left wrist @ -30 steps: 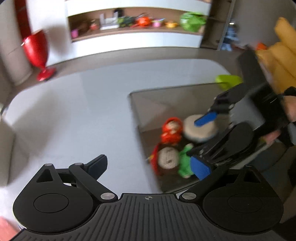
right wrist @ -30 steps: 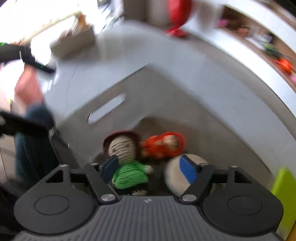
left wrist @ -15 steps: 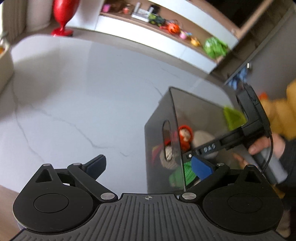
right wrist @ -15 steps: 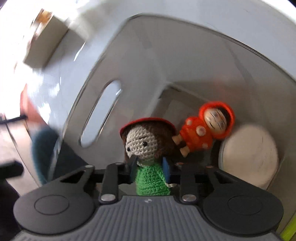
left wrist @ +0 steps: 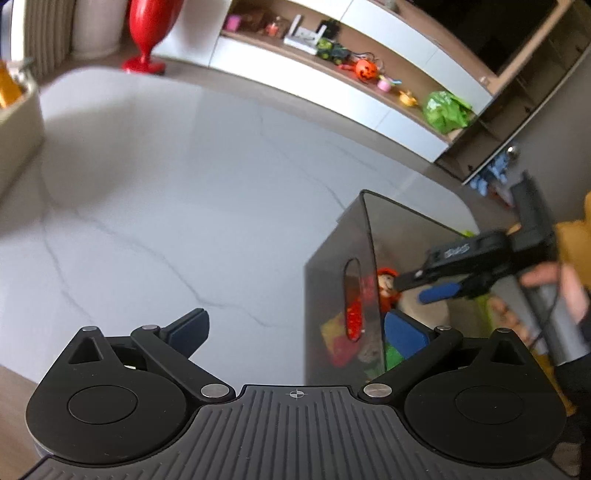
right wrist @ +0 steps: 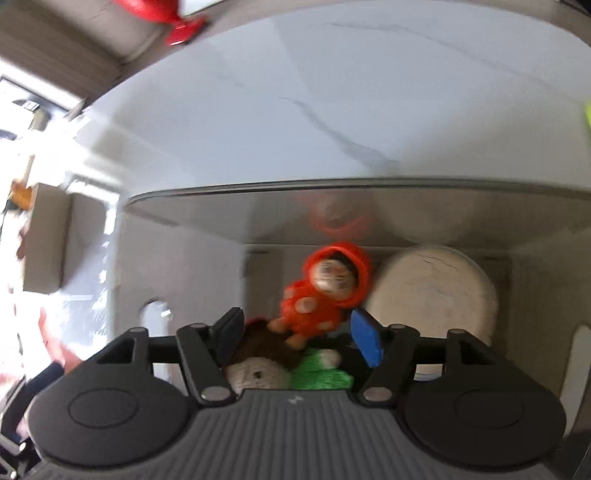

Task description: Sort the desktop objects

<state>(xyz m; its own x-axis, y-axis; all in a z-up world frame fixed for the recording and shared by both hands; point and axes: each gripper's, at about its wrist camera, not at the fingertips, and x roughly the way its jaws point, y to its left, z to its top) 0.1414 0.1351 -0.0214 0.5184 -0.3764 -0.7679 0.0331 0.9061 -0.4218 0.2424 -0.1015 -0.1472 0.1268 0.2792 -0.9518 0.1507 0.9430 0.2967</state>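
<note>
A grey open-topped bin (left wrist: 332,266) stands on the white marble table (left wrist: 166,184). In it lie an orange hooded doll (right wrist: 325,291), a knitted doll with a green body (right wrist: 266,365) and a round white cushion-like thing (right wrist: 432,291). My right gripper (right wrist: 299,334) hangs over the bin pointing steeply down. Its jaws are opening, and the two dolls lie below and between them with neither pad pressing on them. In the left wrist view the right gripper (left wrist: 424,286) reaches into the bin, held by a hand. My left gripper (left wrist: 297,332) stands wide open and empty, straddling the bin's near corner.
A beige box (left wrist: 14,125) sits at the table's left edge, also seen as the beige box (right wrist: 44,240). Beyond the table stand a red vase (left wrist: 147,29) and a low shelf of toys (left wrist: 362,70). Something lime green (right wrist: 587,114) shows at the right edge.
The right gripper closed around the knitted doll half a second ago and has since opened above it, rolling as it went. The left gripper swung from over the bin to its side, then held still.
</note>
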